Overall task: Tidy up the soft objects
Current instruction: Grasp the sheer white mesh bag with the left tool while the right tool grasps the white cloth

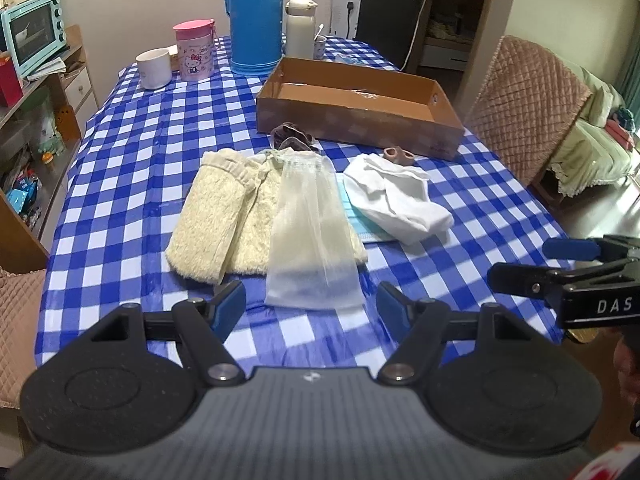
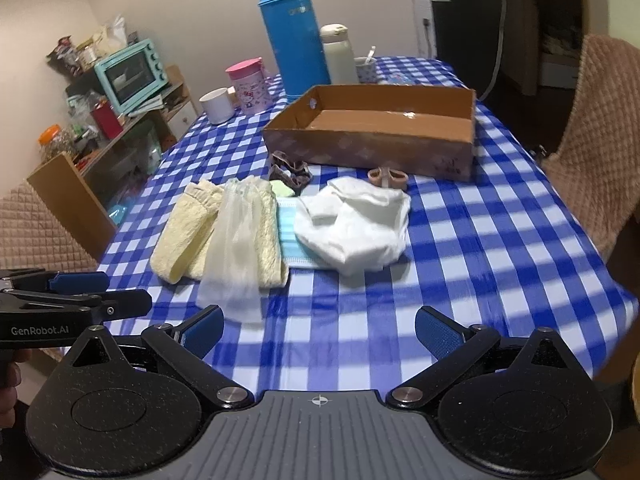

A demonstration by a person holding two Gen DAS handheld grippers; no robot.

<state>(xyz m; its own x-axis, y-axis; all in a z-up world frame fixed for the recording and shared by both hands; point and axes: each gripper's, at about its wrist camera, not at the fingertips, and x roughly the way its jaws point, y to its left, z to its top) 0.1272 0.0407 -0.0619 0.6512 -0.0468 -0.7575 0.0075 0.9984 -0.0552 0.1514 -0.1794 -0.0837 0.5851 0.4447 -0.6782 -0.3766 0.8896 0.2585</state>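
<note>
On the blue checked tablecloth lie a cream fluffy towel (image 1: pixel 216 216) (image 2: pixel 184 232), a sheer white mesh bag (image 1: pixel 312 236) (image 2: pixel 234 256) over it, a blue face mask (image 1: pixel 360 228) (image 2: pixel 290 236), a white cloth (image 1: pixel 396 200) (image 2: pixel 356 224), a dark brown scrunchie (image 1: pixel 292 136) (image 2: pixel 290 170) and a small pink piece (image 1: pixel 398 156) (image 2: pixel 387 178). An open cardboard box (image 1: pixel 360 128) (image 2: pixel 372 148) stands behind them. My left gripper (image 1: pixel 310 308) (image 2: pixel 100 292) is open just in front of the mesh bag. My right gripper (image 2: pixel 318 334) (image 1: pixel 520 264) is open and empty near the table's front edge.
At the back stand a blue thermos (image 1: pixel 256 16), a white bottle (image 1: pixel 300 28), a pink Hello Kitty cup (image 1: pixel 196 50) and a white mug (image 1: pixel 154 68). Padded chairs (image 1: pixel 524 104) flank the table. A shelf with a teal oven (image 1: pixel 34 32) is at the left.
</note>
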